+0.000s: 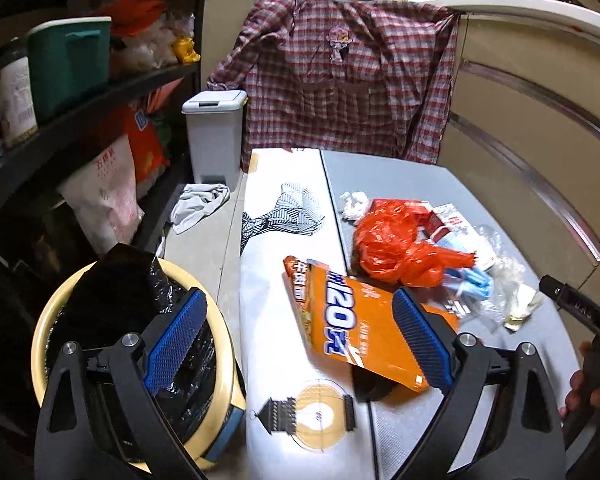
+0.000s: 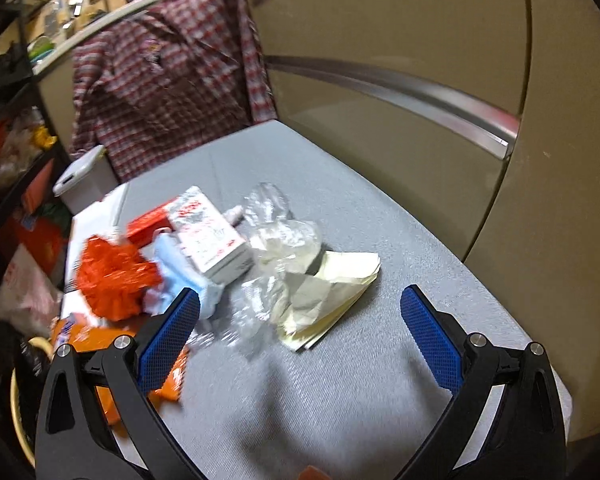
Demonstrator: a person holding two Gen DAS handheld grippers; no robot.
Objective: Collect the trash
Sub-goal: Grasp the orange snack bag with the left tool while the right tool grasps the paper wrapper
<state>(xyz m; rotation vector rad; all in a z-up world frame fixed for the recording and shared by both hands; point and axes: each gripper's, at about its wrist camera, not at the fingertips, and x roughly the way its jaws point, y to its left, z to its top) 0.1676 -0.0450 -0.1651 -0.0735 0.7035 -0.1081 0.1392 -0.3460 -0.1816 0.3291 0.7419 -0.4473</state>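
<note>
- Trash is lying in a loose heap on the grey table (image 1: 400,184), toward its right half, in both views.
- At the far left of the left wrist view, a black shelf rack (image 1: 100,92) is holding a green tub (image 1: 70,66) and bags.
- Below it, a cream bin (image 1: 220,396) lined with a black bag (image 1: 140,300) is sitting on the floor just beside the table's left edge.
- Further back, a small grey lidded bin (image 1: 216,136) is standing on the floor, with a pale rag (image 1: 198,204) lying in front of it.
- The left gripper (image 1: 300,340) is hovering with its 2 blue pads spread wide apart, 1 over the cream bin, the other over the orange packet (image 1: 356,332); nothing is held between them.
- The orange packet is lying flat across the seam between the table's printed white panel (image 1: 284,208) and its grey part.
- To its right, a crumpled red plastic bag (image 1: 392,244) is resting against a red-and-white box (image 1: 444,220), a light blue mask (image 1: 474,280) and clear plastic wrap (image 1: 504,272).
- A plaid shirt (image 1: 340,72) is hanging behind the table.
- In the right wrist view, the right gripper (image 2: 300,332) is also gaping wide and empty above the table, with folded pale yellow paper (image 2: 332,292) lying beyond its pads.
</note>
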